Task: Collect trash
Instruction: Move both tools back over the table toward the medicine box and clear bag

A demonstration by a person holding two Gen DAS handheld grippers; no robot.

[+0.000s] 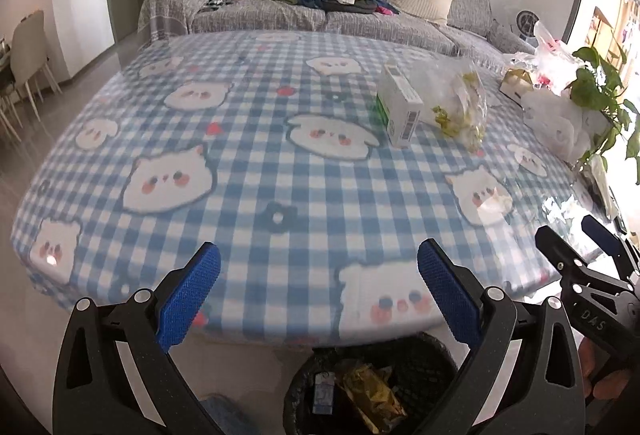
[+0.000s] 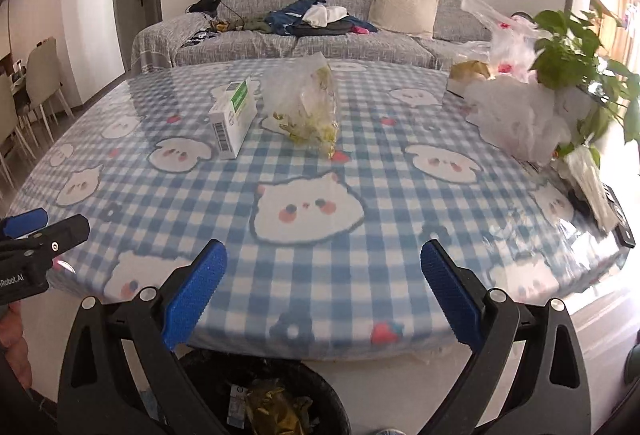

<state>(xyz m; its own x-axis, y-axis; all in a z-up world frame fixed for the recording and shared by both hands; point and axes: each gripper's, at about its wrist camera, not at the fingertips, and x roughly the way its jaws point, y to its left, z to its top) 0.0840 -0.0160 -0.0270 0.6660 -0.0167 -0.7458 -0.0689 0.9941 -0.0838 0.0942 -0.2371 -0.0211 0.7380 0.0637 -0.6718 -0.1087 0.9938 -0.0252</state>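
Trash remains on the checked table point(image 2: 304, 267), beyond a black bin point(image 1: 404, 355) under its near edge: a limp, slippery plastic bag point(image 2: 308, 103), best pinched at a fold, and beside it a light, stiff carton point(image 2: 234, 117), grippable across its narrow sides. Left gripper point(image 1: 318, 287) and right gripper point(image 2: 324, 283) gape wide, empty.

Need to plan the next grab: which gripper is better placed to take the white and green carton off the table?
Probably the left gripper. The carton is the leftmost piece, with the clear bag on its right toward the right gripper. Both are open, empty and hanging above the bin, so the edge is slight.
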